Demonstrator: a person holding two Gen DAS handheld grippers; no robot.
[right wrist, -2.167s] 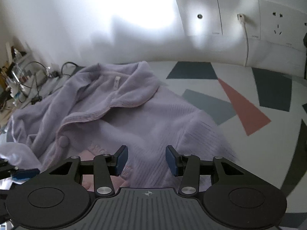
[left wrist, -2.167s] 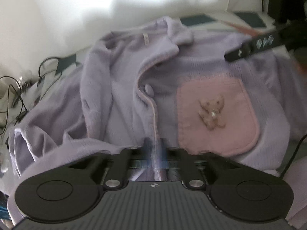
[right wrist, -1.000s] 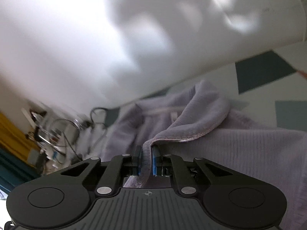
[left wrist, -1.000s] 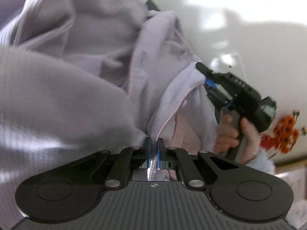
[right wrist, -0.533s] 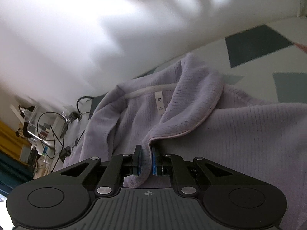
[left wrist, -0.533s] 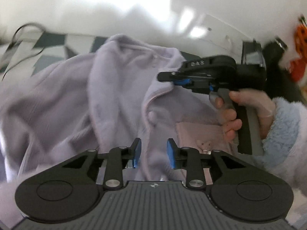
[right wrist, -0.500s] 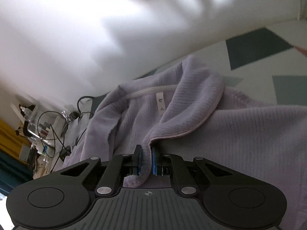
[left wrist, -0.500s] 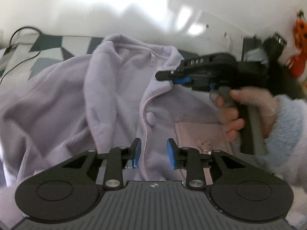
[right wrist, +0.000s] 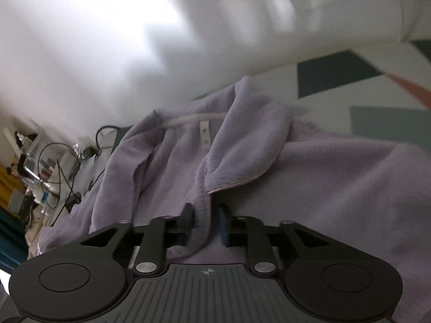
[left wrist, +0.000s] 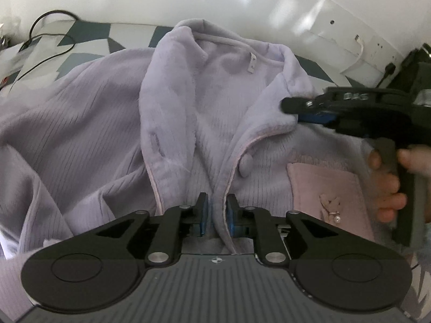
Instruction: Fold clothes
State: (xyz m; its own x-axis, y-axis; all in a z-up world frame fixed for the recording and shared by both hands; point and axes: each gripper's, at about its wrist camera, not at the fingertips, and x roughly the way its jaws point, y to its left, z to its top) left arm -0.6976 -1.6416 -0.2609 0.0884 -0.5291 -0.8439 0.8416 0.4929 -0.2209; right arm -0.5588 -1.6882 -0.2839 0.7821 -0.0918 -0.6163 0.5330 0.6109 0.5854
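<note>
A lilac fleece pyjama top (left wrist: pixel 107 123) lies front up on the table, collar (left wrist: pixel 291 91) at the far side, one button (left wrist: pixel 245 165) at mid-front. Its pink chest pocket (left wrist: pixel 323 185) lies to the right. My left gripper (left wrist: pixel 216 211) straddles the piped front edge below the button; its jaws are closing with a thin gap still showing. My right gripper (right wrist: pixel 206 219) is at the right collar flap (right wrist: pixel 242 148). Its jaws are opening and the collar's edge hangs loose between them. The left wrist view shows that right gripper (left wrist: pixel 304 110) in a hand (left wrist: pixel 388 185).
The table top (left wrist: pixel 89 37) has a grey, white and dark geometric pattern. Black cables (left wrist: pixel 45 40) trail at its far left. A white socket plate (left wrist: pixel 344 43) sits on the wall behind. Cluttered shelves and wires (right wrist: pixel 48 167) stand to the left.
My left gripper let go of the cloth it pinched, rolled upright, opened, then narrowed around the front edge. My right jaws, clamped on the collar edge before, have parted.
</note>
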